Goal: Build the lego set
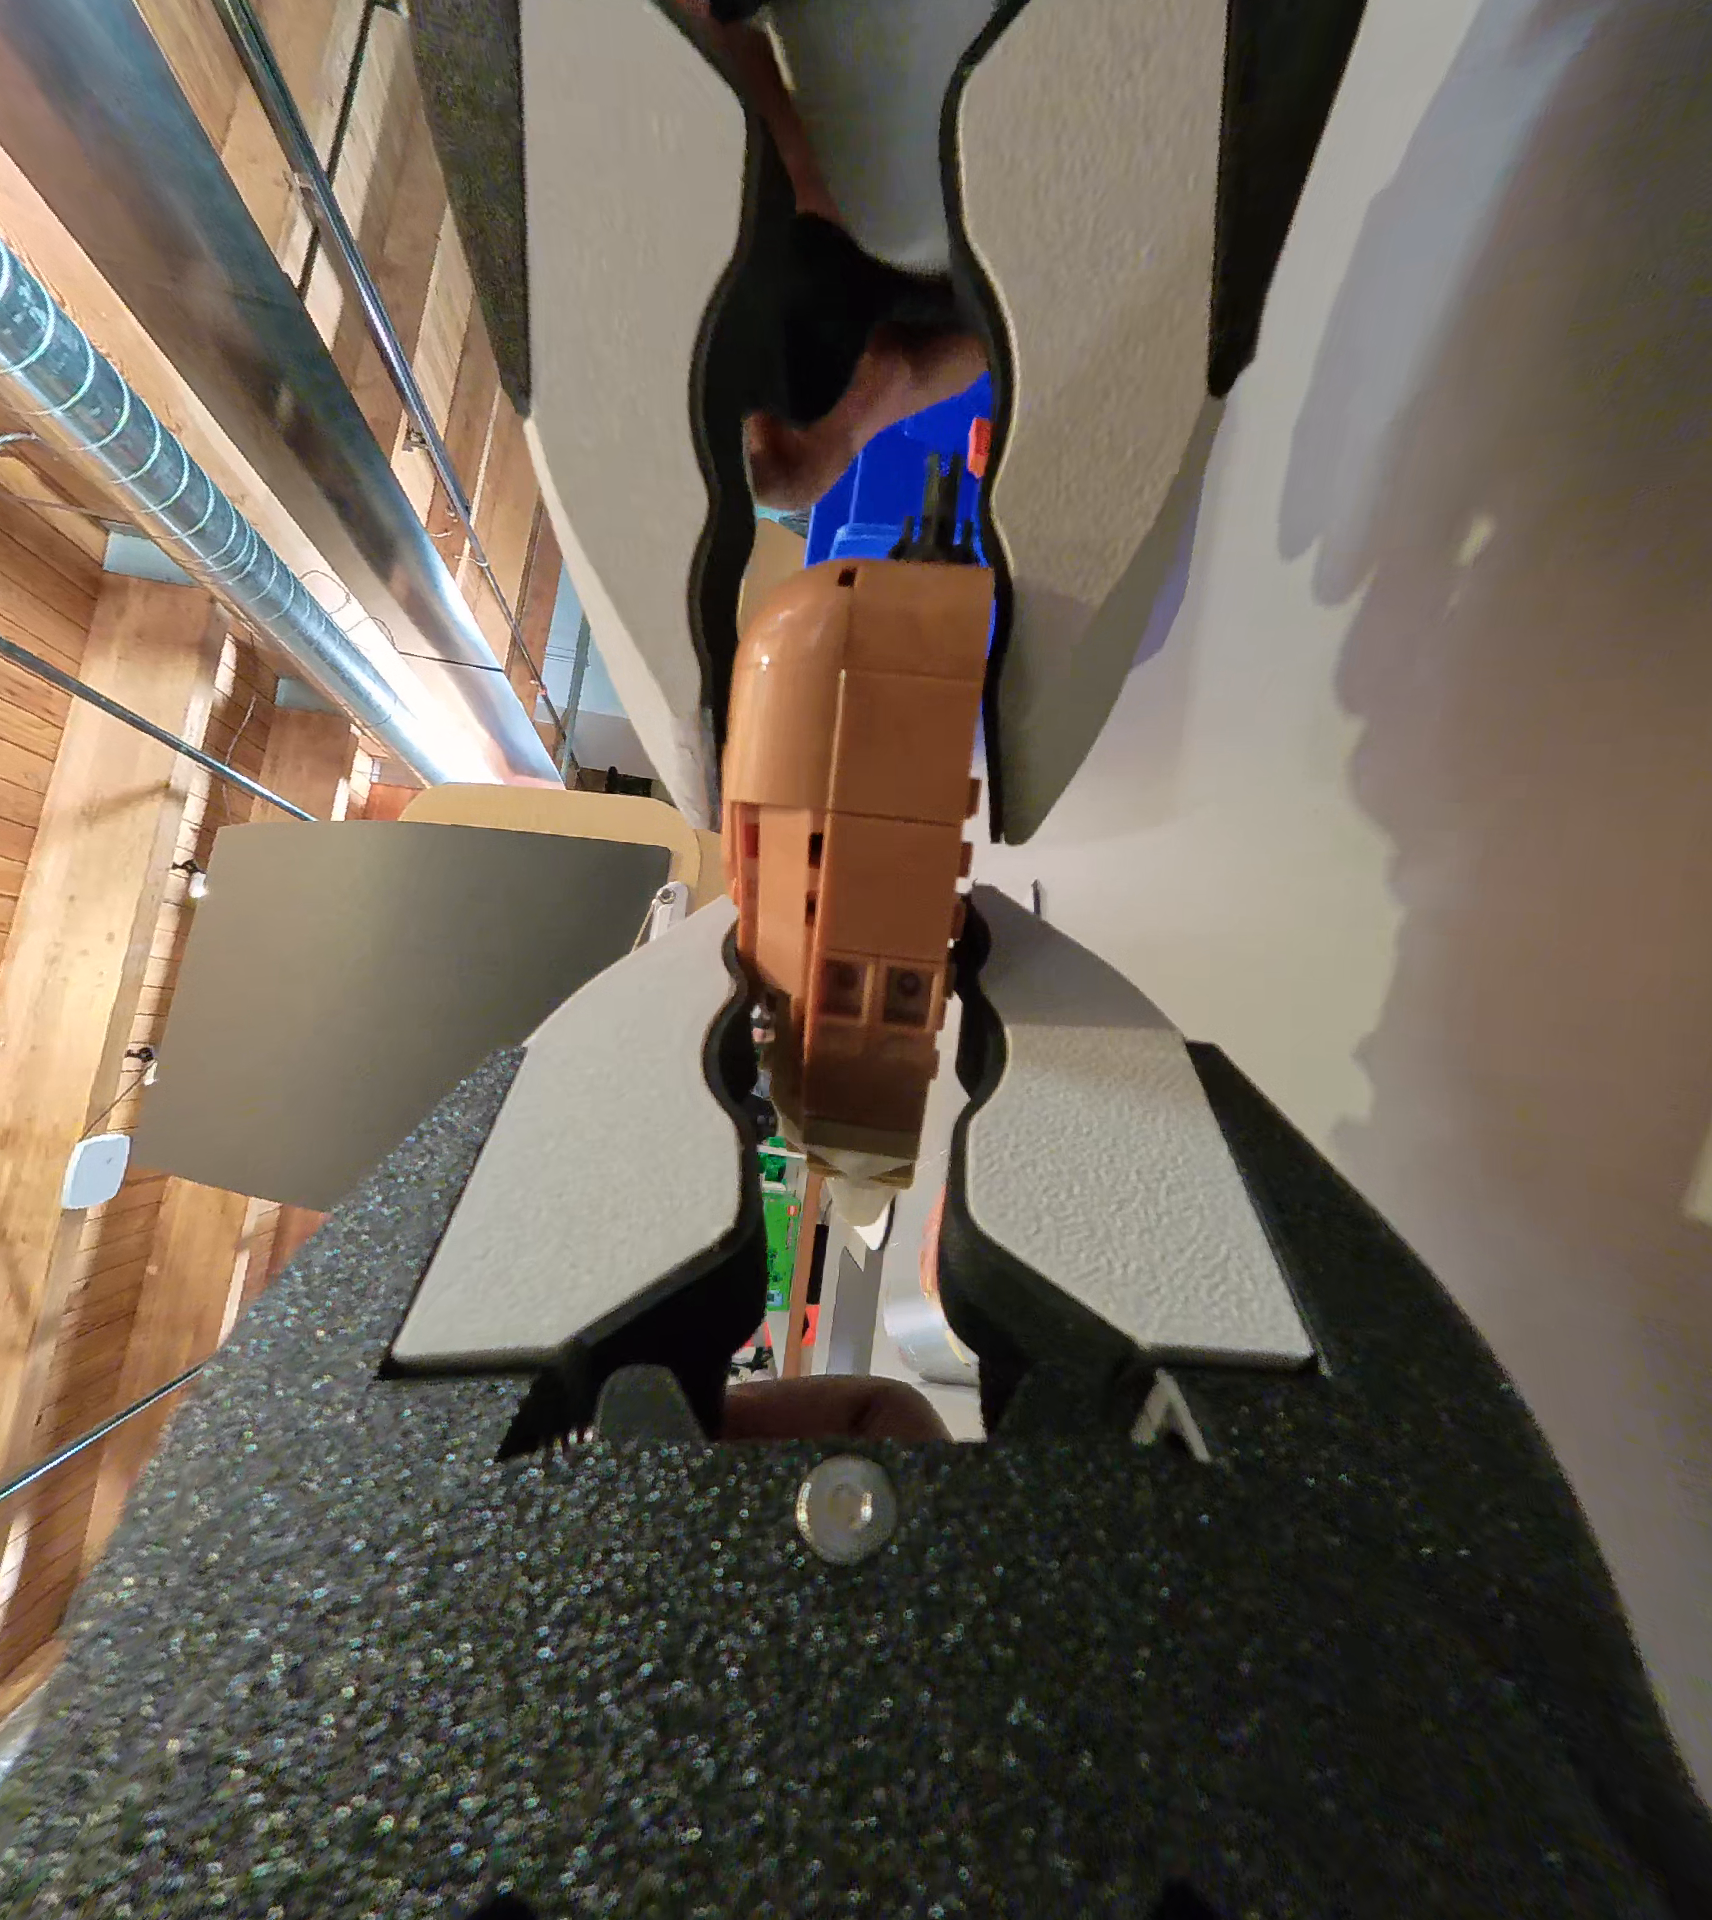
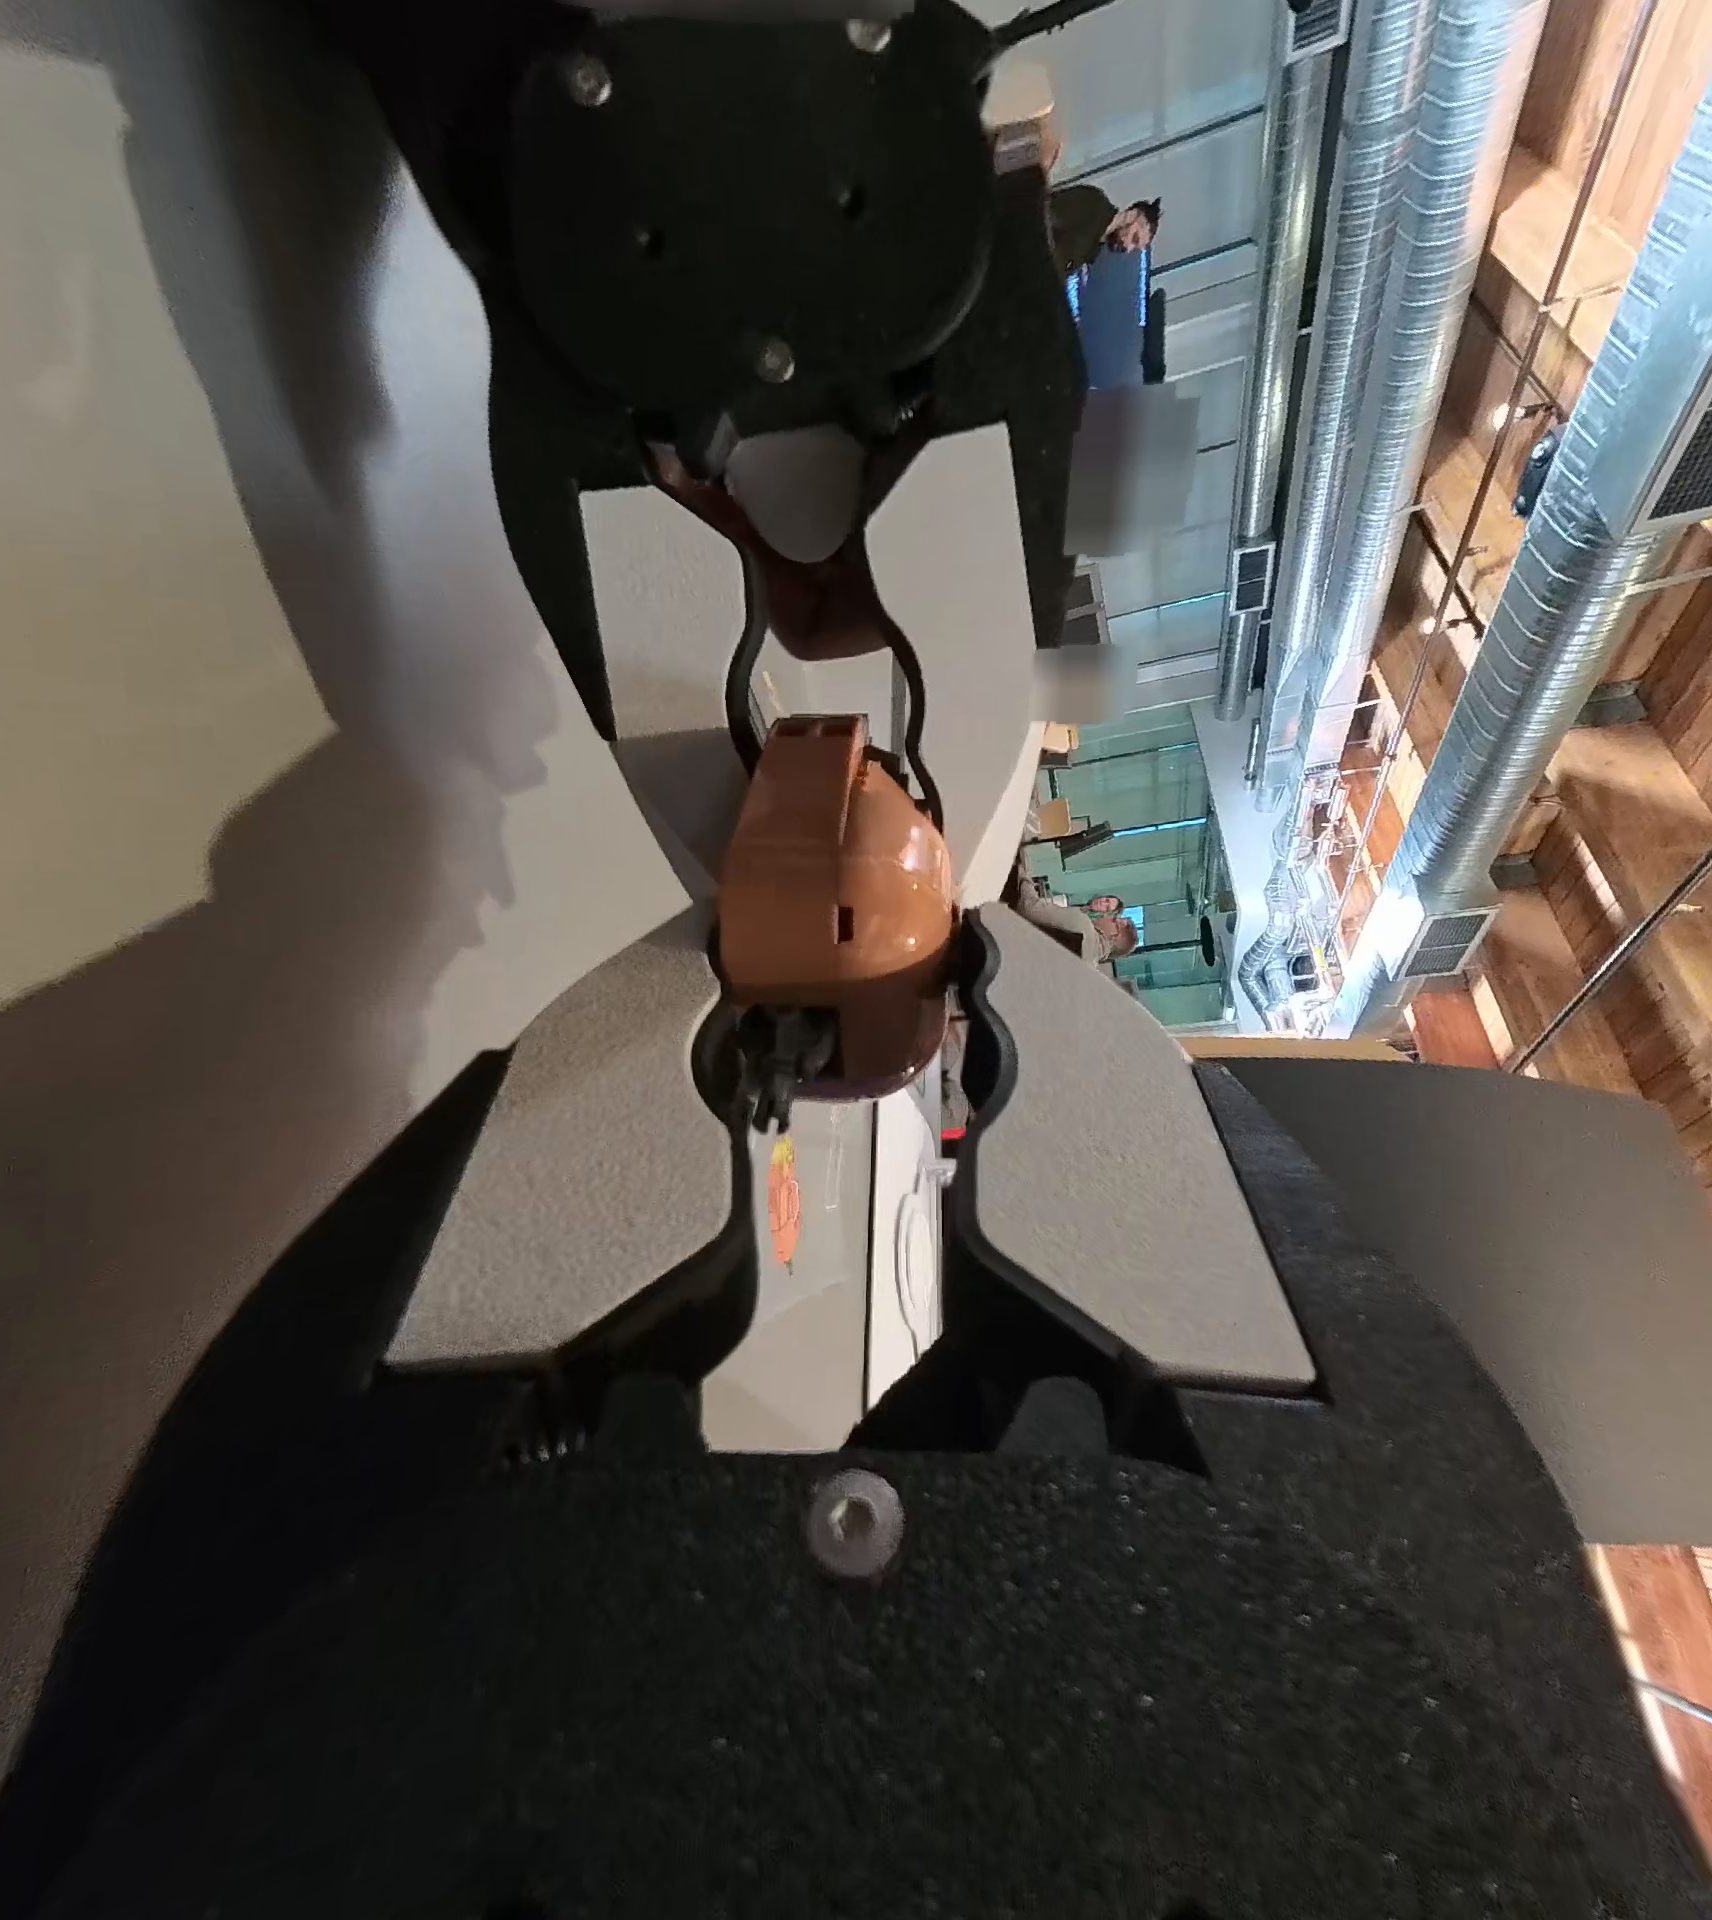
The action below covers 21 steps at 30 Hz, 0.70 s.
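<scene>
Brown lego build (image 1: 847,831) sits dead centre of the left wrist view, held up in the air between two sets of tongs that face each other tip to tip. Left tongs (image 1: 847,966) come up from the bottom of the frame, grey-padded fingers (image 1: 613,1143) close on either side of the build's lower end, pinching it. Right tongs (image 1: 852,727) come down from the top of the same frame, and the build's rounded upper part lies between their tips. A small black piece (image 1: 940,509) sticks out of the build's far end, in front of a blue object (image 1: 893,488) seen through the gap; what the blue object is can't be told. In the right wrist view the same build (image 2: 831,883) is centre frame, smooth domed side facing right, wedged at the tips of the right tongs (image 2: 836,997), which pinch its near end; the black piece (image 2: 779,1049) shows just inside the left finger. Left tongs (image 2: 831,769) reach down from the top of that frame, wavy black edges hugging the far end of the build. White wall (image 1: 1454,727) on one side, wooden ceiling with silver ducts (image 1: 156,468) on the other in both views. Grey panel (image 1: 384,987) at mid left of the left wrist view.
</scene>
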Motion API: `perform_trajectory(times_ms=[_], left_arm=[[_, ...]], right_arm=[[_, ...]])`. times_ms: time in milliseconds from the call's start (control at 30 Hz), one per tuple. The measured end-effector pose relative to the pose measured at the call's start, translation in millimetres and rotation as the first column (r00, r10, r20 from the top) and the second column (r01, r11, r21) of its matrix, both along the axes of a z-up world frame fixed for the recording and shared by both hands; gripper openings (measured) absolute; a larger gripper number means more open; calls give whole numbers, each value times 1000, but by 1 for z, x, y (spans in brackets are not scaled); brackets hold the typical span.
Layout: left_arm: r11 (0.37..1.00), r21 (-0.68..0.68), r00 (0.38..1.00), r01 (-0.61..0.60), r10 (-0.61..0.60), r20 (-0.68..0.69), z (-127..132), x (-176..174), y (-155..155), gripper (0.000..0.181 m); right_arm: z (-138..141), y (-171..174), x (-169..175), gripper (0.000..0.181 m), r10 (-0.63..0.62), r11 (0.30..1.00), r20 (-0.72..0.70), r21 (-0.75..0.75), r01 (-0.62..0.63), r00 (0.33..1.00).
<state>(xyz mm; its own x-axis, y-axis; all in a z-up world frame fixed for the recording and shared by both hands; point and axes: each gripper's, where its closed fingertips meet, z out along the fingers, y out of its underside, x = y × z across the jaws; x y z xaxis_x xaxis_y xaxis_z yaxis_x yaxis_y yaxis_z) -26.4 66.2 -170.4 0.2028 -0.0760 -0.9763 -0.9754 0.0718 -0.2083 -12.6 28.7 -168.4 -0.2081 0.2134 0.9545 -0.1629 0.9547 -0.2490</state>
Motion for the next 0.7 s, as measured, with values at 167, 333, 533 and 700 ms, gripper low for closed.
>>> perform_trajectory(times_ms=[167,333,533,700], left_arm=[[999,-28,1000,18,-17,17,-3,4,-1,35],[999,-52,1000,16,-15,27,-8,4,0,35],[999,-36,998,-13,15,68,-7,-4,3,35],[999,-2,998,-47,47,41,-5,-16,1,35]], right_arm=[[-2,-1,3,39,22,1000,31,5,-22,999],[-6,0,2,39,19,1000,51,-1,-19,999],[-2,6,-4,46,-34,987,44,-159,40,998],[-2,23,-1,62,-53,876,210,-460,146,976]])
